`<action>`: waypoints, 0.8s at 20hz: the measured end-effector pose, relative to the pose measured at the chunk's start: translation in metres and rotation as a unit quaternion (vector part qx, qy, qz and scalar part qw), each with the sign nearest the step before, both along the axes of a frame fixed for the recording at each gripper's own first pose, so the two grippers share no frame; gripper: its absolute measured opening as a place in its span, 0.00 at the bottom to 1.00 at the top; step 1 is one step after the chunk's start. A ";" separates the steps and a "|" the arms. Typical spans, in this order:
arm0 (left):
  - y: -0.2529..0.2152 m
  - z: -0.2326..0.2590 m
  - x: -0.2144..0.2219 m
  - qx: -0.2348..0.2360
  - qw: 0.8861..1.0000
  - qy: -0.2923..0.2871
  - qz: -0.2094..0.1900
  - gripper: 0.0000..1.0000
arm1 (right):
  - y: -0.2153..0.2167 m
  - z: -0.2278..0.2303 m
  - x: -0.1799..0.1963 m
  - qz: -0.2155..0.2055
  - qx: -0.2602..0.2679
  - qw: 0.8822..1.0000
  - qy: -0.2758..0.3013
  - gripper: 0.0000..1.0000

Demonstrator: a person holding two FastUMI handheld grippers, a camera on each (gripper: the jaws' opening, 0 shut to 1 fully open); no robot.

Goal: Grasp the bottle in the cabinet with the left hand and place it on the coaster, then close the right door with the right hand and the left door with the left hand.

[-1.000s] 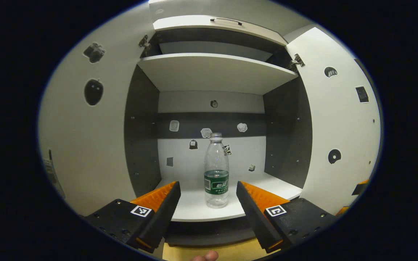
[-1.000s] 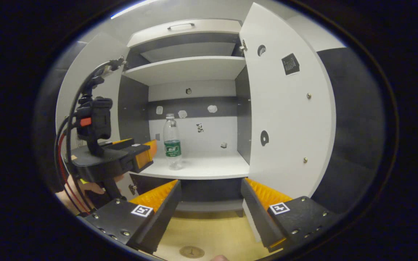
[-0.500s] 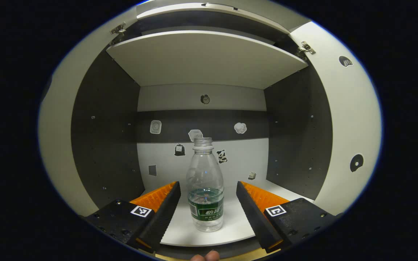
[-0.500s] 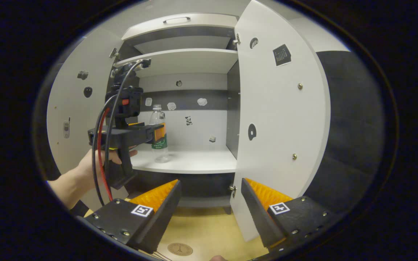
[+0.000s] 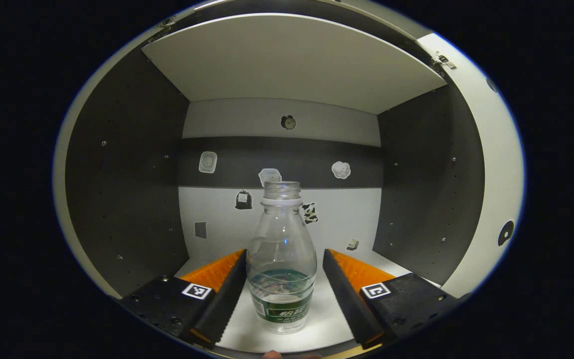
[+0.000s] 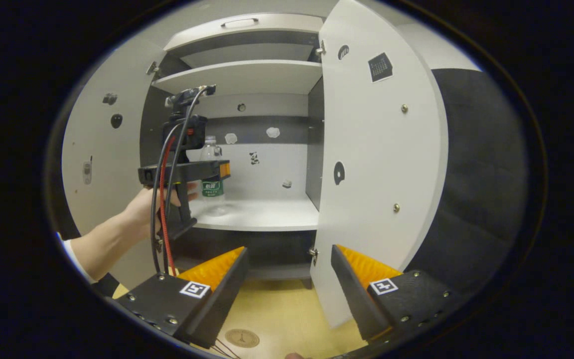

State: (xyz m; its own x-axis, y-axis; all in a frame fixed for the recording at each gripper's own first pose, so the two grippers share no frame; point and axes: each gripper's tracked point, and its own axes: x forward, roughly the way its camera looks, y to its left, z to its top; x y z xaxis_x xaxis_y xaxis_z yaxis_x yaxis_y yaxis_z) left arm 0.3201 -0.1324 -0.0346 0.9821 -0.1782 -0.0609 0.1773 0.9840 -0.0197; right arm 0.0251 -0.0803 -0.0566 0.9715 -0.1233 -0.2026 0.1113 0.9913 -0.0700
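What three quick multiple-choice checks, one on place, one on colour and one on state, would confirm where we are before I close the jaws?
1. Where does the bottle stand?
A. on the cabinet's lower shelf, between the left gripper's fingers
B. on the coaster
C. on the upper shelf

2. What colour is the bottle's label?
A. red
B. green
C. blue

3. How does the right door stand?
A. shut
B. taken off
C. open

Key: 1 A, the left gripper view has the bottle upright on the white board with a finger on each side. 2 B, a green band wraps its lower body. 3 C, the right gripper view shows the door swung out, the cabinet's inside exposed.
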 end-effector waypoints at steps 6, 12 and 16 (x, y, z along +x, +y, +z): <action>0.006 0.012 -0.016 0.006 1.000 -0.010 0.004 0.81 | -0.001 0.001 -0.004 0.005 0.013 1.000 -0.004 1.00; 0.008 0.012 -0.086 0.010 1.000 -0.025 -0.003 0.81 | -0.001 -0.003 -0.014 0.023 0.025 0.999 -0.007 1.00; 0.006 -0.004 -0.154 0.032 0.998 -0.046 0.004 0.81 | -0.008 -0.014 -0.028 0.028 0.038 0.999 0.003 1.00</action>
